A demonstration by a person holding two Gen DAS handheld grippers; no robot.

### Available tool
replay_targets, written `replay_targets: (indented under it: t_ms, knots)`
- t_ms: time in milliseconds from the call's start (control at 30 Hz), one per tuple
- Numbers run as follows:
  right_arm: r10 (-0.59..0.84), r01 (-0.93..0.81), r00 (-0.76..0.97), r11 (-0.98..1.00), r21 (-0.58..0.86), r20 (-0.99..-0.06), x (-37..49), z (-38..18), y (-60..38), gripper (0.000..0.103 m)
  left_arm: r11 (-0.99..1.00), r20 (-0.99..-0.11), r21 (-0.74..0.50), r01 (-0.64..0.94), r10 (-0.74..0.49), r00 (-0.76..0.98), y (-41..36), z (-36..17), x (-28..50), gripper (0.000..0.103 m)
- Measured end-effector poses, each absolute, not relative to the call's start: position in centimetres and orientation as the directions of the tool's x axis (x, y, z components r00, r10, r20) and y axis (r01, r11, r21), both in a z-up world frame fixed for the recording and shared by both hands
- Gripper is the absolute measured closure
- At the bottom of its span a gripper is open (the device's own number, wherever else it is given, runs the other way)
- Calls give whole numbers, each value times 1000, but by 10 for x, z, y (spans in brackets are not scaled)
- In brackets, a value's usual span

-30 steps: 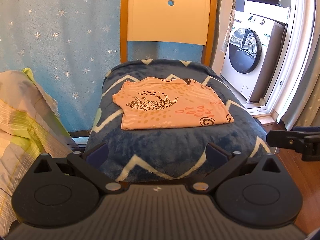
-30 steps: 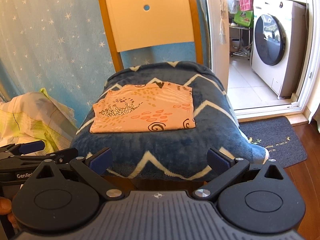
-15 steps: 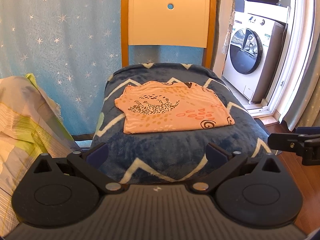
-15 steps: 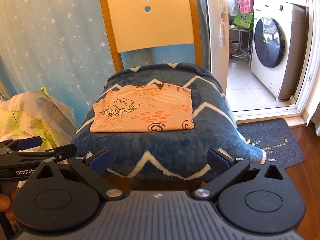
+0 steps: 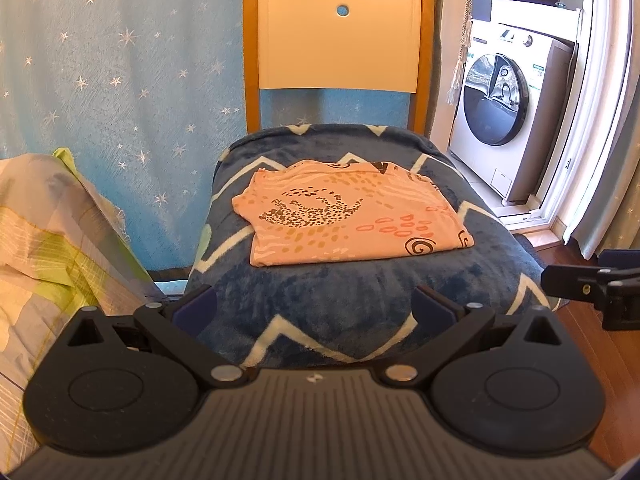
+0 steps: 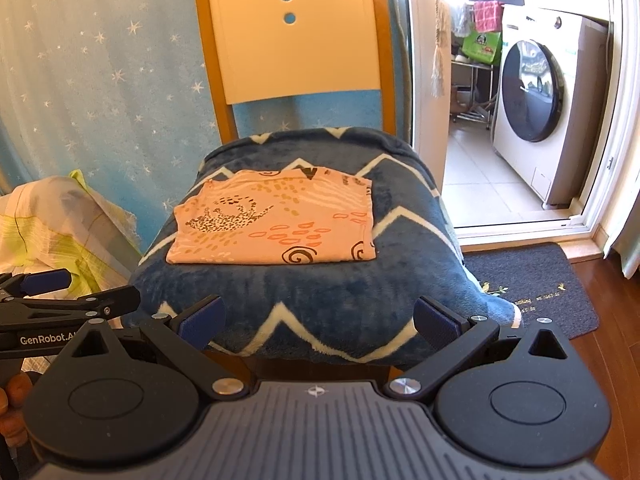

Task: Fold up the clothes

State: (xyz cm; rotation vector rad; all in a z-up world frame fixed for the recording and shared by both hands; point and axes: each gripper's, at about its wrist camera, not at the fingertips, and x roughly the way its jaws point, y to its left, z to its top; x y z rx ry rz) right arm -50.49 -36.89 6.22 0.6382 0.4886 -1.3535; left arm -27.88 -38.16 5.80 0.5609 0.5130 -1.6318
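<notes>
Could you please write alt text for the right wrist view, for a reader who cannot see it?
A folded peach patterned garment lies flat on a blue zigzag blanket covering a wooden chair. The open right gripper hovers in front, holding nothing, with a washing machine beyond the doorway.

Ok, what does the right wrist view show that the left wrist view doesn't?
Only the right wrist view shows the dark doormat, the pink towel and green bag in the laundry room, and the left gripper seen from the side.

Only the left wrist view shows the right gripper at its right edge.

Both show the folded orange garment flat on the blue zigzag blanket, the chair back, washing machine, star curtain, striped bedding, and open fingers.
</notes>
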Motion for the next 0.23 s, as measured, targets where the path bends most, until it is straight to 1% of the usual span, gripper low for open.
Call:
replay_targets:
  t_ms: [233]
  knots:
    - [-729,987,156,86,137,-667,-508,59,-370,0,-137,-619,-10,991,-777,-114,-380,57,-281,1]
